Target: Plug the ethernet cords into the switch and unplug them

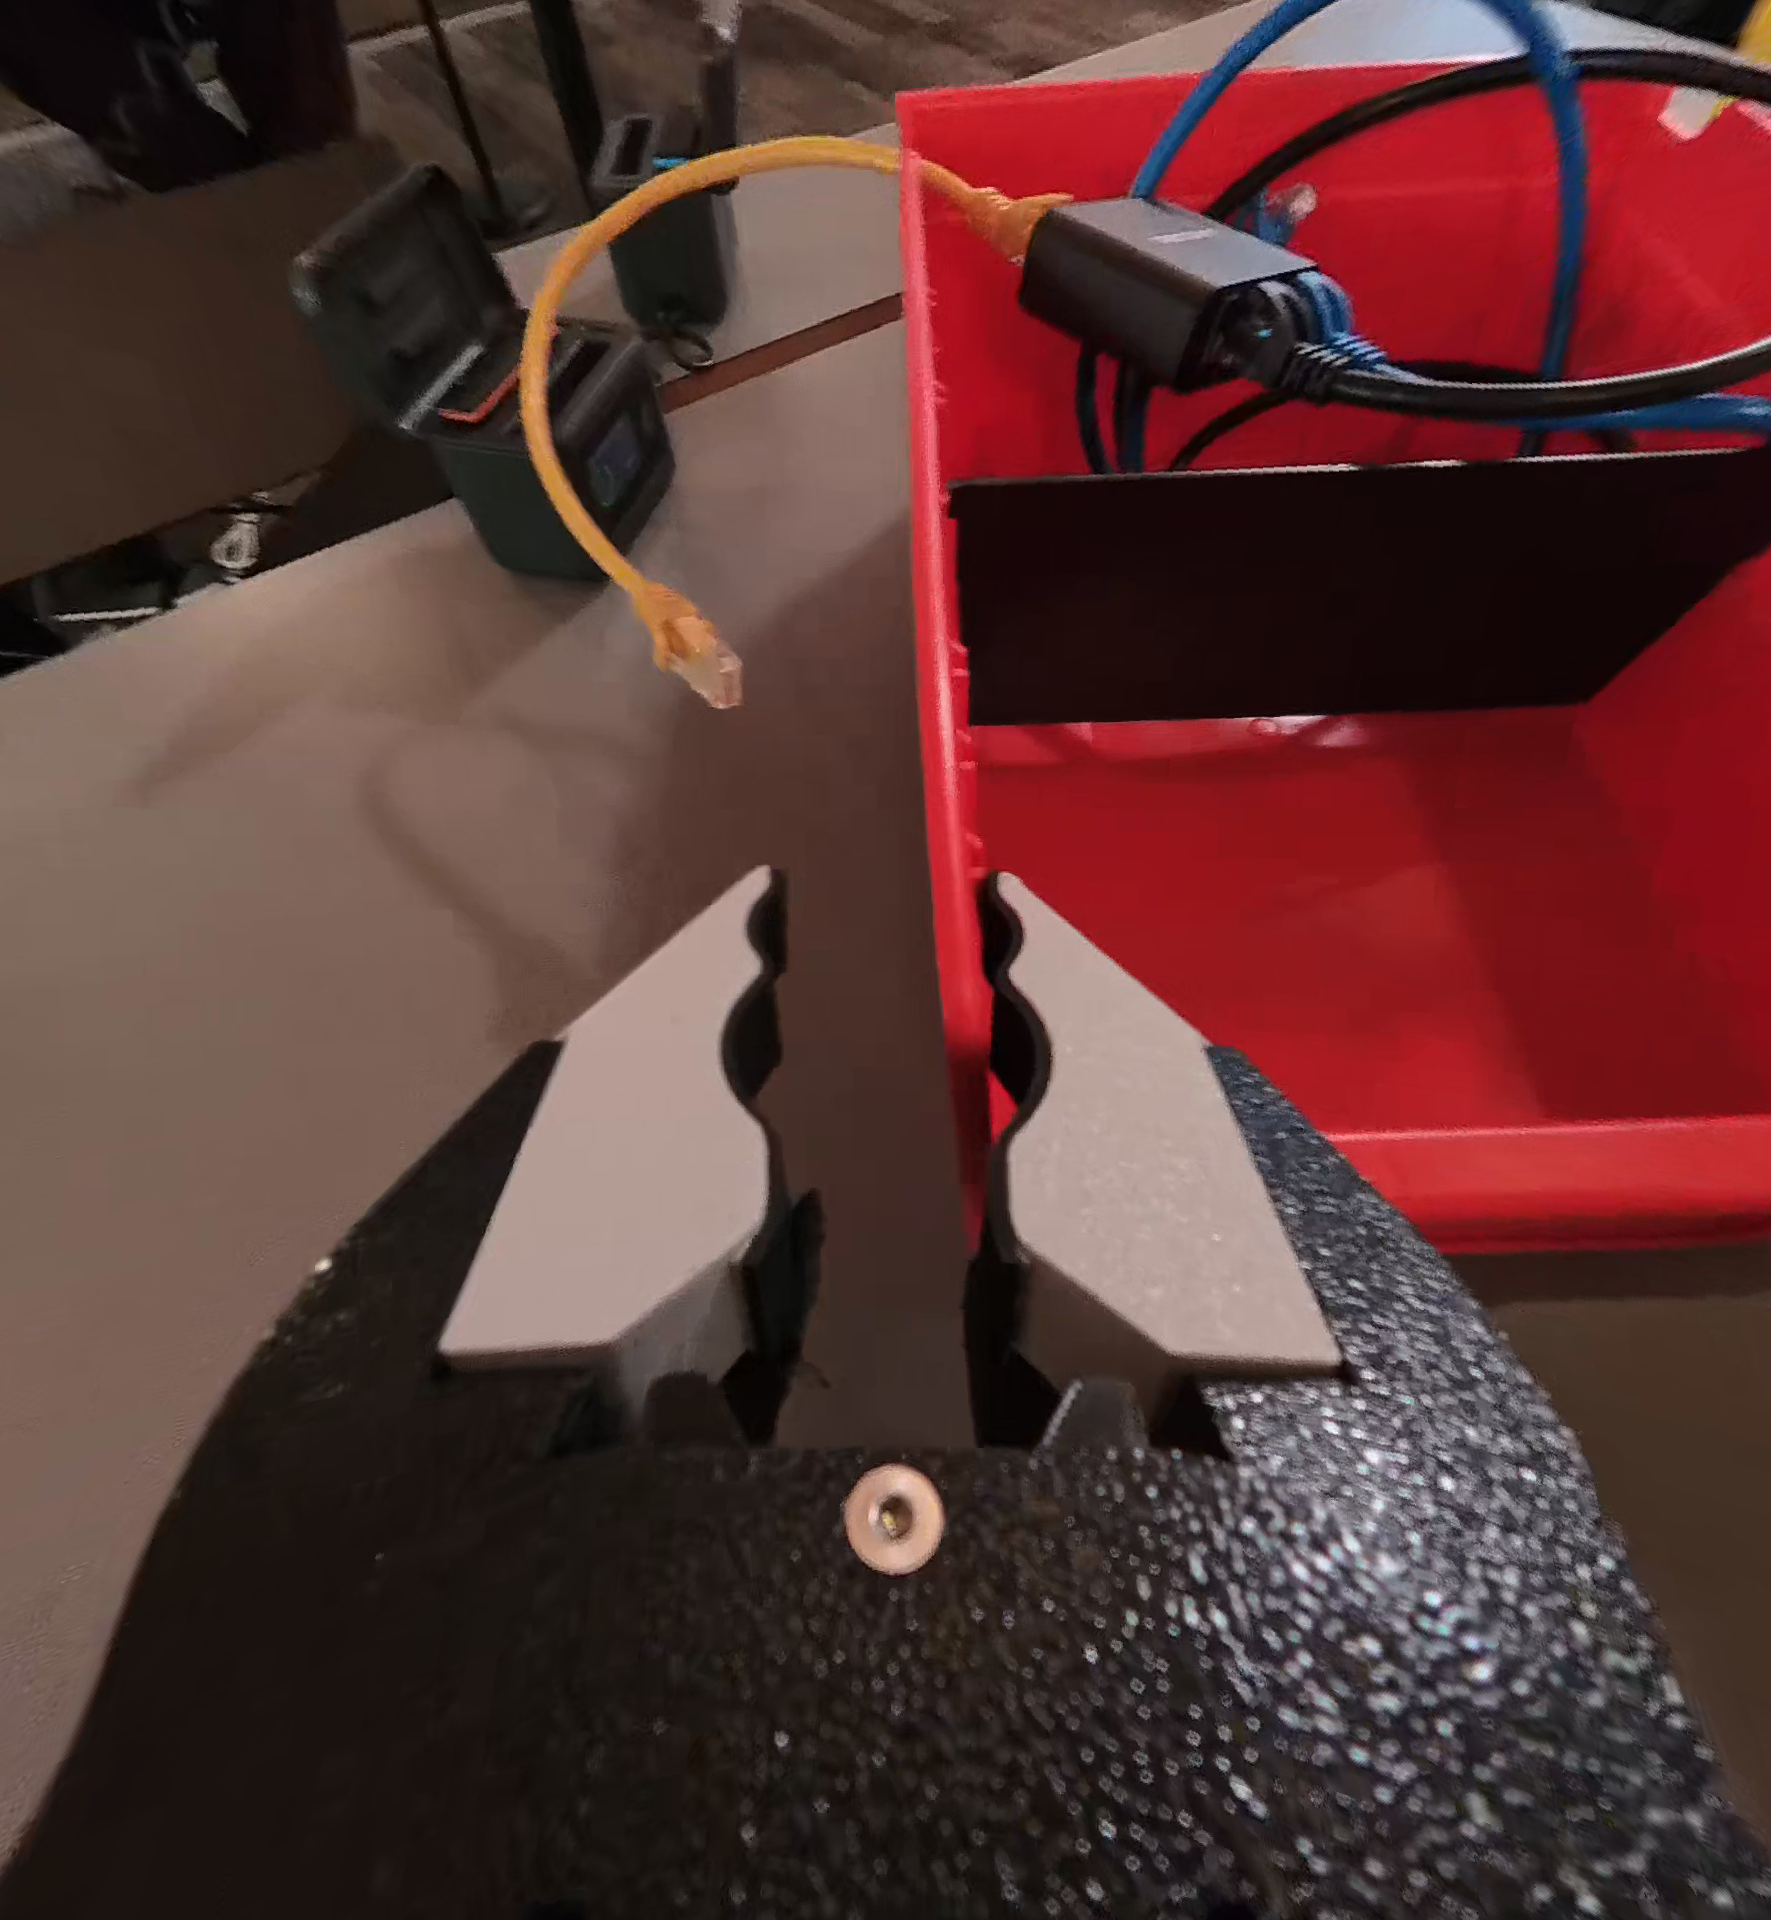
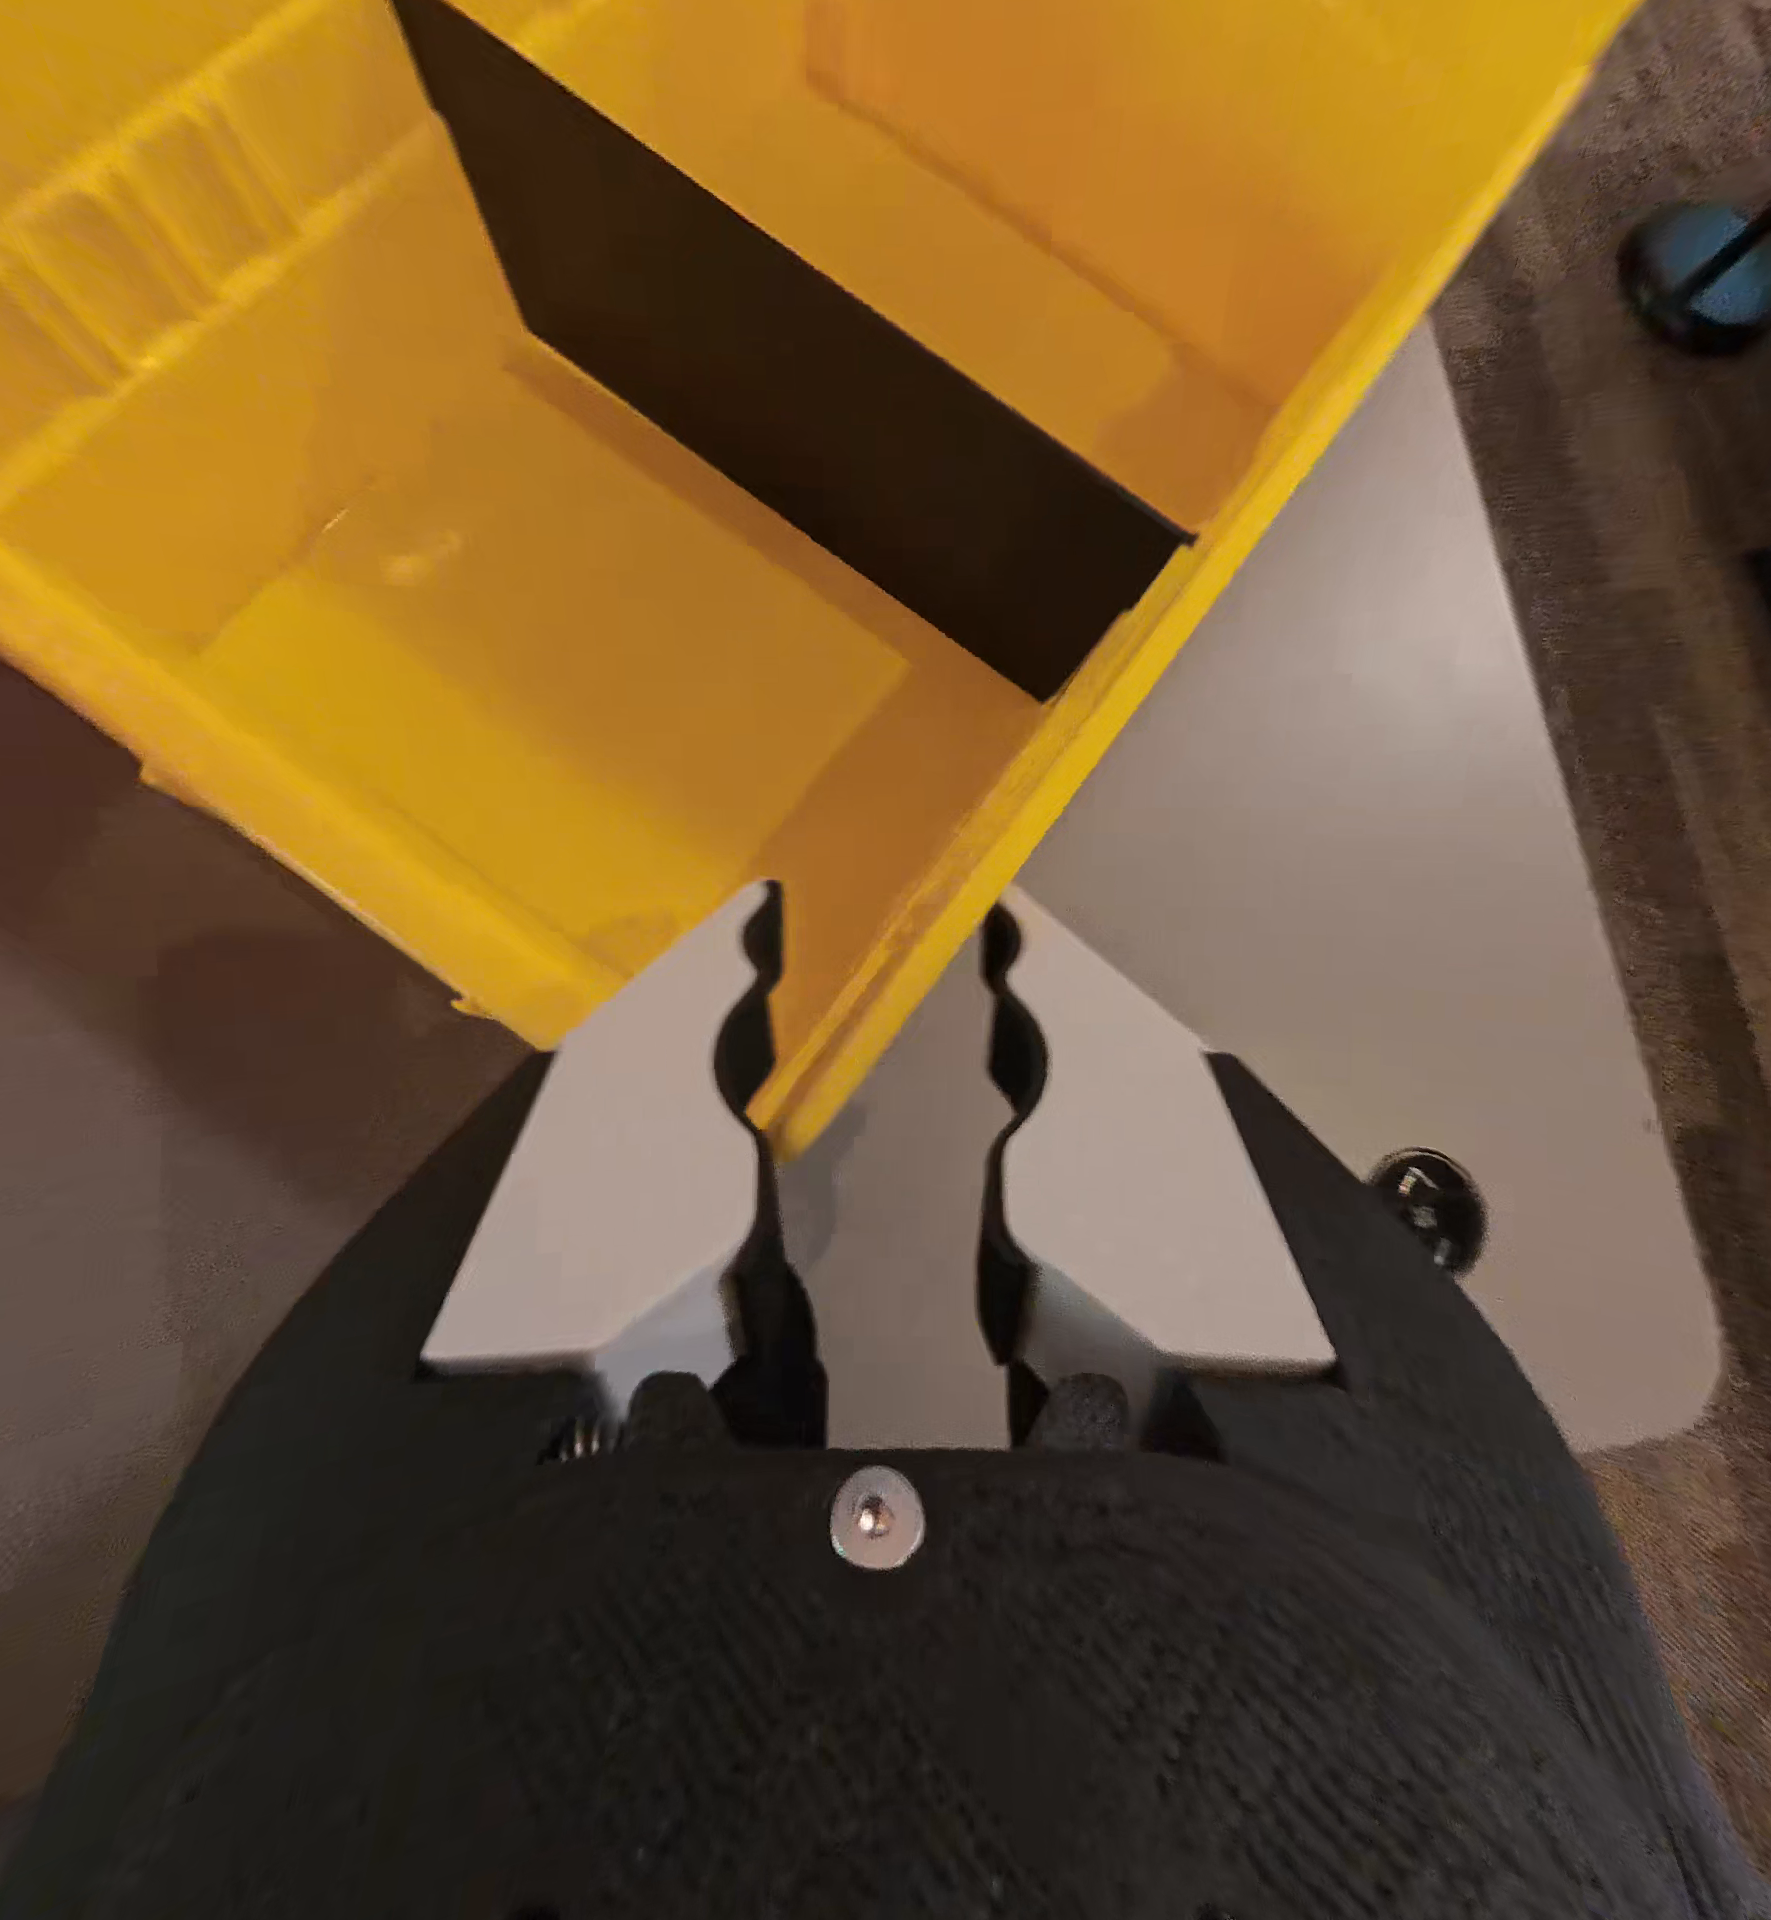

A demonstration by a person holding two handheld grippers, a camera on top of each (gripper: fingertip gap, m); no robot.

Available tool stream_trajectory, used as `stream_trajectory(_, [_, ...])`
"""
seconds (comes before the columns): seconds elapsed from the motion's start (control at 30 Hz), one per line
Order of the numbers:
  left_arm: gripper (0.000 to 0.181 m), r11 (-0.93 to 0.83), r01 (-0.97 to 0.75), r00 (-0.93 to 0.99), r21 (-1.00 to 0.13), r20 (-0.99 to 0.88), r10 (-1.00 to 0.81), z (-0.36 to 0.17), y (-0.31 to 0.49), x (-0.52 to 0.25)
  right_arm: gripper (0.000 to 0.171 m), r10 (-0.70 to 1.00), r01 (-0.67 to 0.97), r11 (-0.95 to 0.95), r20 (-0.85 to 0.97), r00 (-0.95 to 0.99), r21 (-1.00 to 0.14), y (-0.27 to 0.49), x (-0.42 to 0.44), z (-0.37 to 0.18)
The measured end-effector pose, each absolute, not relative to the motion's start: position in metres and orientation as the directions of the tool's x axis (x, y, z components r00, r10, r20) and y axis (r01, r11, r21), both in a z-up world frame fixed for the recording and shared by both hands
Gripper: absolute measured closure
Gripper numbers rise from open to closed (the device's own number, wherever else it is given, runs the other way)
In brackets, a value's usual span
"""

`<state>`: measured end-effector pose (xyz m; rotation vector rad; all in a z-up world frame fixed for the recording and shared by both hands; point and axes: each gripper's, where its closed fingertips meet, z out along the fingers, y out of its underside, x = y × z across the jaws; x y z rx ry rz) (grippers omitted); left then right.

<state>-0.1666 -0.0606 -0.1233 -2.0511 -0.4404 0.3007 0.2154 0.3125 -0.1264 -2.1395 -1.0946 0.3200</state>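
The left gripper [image 1: 883,914] is spread and empty at lower centre, by the red bin [image 1: 938,665] wall. At upper right the black switch [image 1: 1161,286] sits in that bin, a yellow ethernet cord [image 1: 559,343] plugged in, its free plug [image 1: 704,665] dangling mid-frame. The right gripper [image 2: 881,925] is spread over a yellow bin [image 2: 1068,748] corner
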Motion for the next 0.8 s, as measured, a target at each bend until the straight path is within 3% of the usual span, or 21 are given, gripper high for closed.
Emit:
stream_trajectory(0.07, [0.173, -0.458, 0.187, 0.932, -0.869, 0.009, 0.363, -0.125, -0.054, -0.156, 0.145, 0.775, 0.626, -0.381, 0.135, 0.618, -0.680, 0.321, 0.225, -0.126])
stream_trajectory(0.1, [0.178, -0.458, 0.197, 0.931, -0.867, 0.019, 0.364, -0.125, -0.053, -0.154, 0.147, 0.775, 0.631, -0.372, 0.146, 0.615, -0.681, 0.324, 0.228, -0.125])
stream_trajectory(0.33, [0.178, -0.469, 0.213, 0.901, -0.857, -0.014, 0.434, -0.122, -0.082, -0.147, 0.154, 0.811, 0.596, -0.350, 0.085, 0.579, -0.723, 0.328, 0.238, -0.126])
stream_trajectory(0.8, [0.177, -0.409, 0.394, 0.667, -0.823, -0.051, 0.744, -0.118, -0.266, -0.160, 0.165, 0.781, 0.583, -0.302, 0.155, 0.605, -0.754, 0.365, 0.234, -0.123])
